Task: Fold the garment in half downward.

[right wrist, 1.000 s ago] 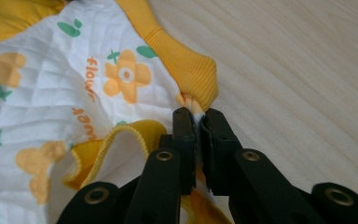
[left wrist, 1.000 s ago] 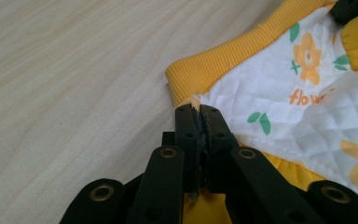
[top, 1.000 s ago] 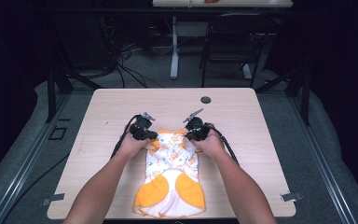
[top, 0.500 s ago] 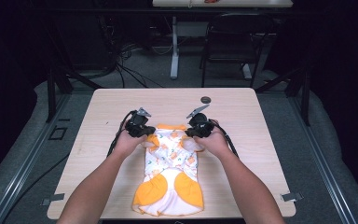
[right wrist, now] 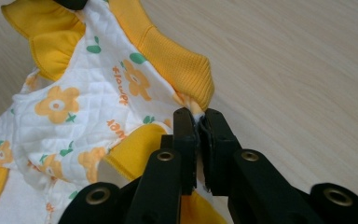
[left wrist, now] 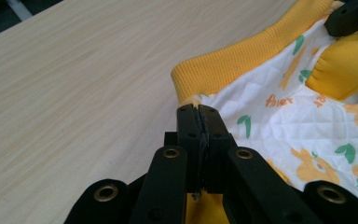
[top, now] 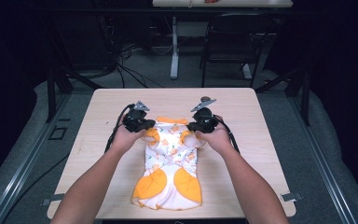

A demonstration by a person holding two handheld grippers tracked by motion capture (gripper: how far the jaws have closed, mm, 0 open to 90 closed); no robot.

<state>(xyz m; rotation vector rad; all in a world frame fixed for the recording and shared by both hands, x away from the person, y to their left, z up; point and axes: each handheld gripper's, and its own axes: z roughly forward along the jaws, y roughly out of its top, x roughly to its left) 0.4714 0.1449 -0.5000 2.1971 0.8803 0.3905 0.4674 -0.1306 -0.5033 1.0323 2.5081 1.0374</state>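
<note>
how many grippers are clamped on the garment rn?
2. The left gripper pinches the garment at one corner of its yellow ribbed band; the right gripper pinches the opposite corner.

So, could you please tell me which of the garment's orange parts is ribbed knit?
The orange collar band along the white flower-print baby garment's top edge; the orange sleeve ruffles are smooth, unribbed fabric.

Bare table [top: 121, 100] all round (garment [top: 170, 158] aside)
</note>
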